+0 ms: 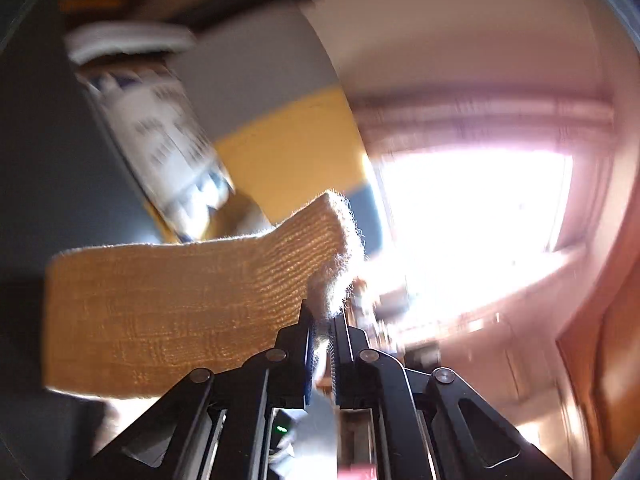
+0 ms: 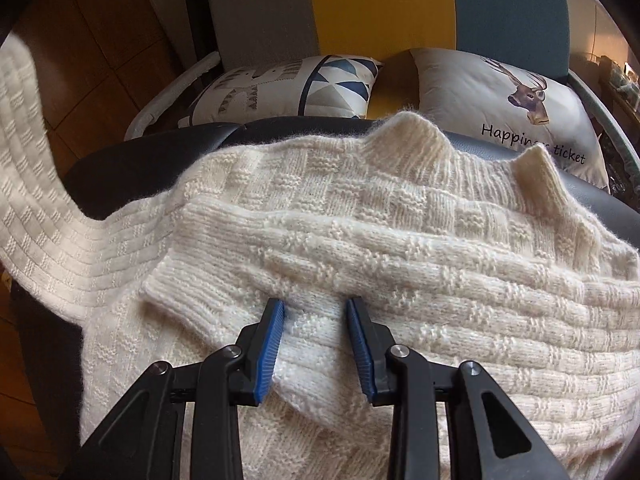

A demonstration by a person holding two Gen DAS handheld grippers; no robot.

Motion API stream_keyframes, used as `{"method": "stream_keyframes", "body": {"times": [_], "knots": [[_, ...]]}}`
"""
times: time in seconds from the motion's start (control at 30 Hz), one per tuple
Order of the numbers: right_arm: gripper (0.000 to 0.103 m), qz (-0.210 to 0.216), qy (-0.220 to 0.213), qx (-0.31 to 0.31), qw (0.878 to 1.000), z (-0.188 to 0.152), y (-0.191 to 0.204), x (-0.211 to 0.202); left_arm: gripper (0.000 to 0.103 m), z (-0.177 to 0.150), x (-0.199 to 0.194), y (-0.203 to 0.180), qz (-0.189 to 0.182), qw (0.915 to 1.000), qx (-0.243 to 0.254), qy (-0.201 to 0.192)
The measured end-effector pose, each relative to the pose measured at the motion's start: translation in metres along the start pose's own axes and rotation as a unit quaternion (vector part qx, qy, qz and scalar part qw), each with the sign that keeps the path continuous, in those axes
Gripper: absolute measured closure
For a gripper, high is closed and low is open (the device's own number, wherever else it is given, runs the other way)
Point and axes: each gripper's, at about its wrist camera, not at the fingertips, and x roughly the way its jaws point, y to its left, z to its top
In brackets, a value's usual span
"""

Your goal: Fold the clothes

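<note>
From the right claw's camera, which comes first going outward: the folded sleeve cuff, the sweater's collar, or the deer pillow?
1. Sleeve cuff, lying just ahead-left of the open right claw.
2. Collar, at the sweater's far edge, centre.
3. Deer pillow, behind the collar, upper right.

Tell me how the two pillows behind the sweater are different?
The white pillow with blue triangles has a geometric pattern and no words I can read; the white pillow with a brown deer head has black writing, "Happiness ticket". The triangle pillow sits to the left, the deer pillow to the right, with a yellow strip showing between them. Both are white, soft and propped behind the cream knitted sweater.
</note>
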Motion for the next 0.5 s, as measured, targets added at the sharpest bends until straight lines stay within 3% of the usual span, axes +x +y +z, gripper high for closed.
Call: {"method": "stream_keyframes", "body": {"times": [0.27, 0.4, 0.5], "knots": [[0.07, 0.053, -0.033, 0.026, 0.998, -0.01, -0.015, -0.007, 0.096, -0.068, 0.134, -0.01, 0.034, 0.9921, 0.01, 0.12], [0.07, 0.091, -0.049, 0.054, 0.993, -0.016, -0.029, -0.014, 0.096, -0.103, 0.178, 0.011, 0.081, 0.9821, 0.023, 0.169], [0.07, 0.104, -0.056, 0.061, 0.991, -0.023, -0.035, -0.024, 0.095, -0.114, 0.204, 0.037, 0.111, 0.9713, 0.002, 0.21]]}}
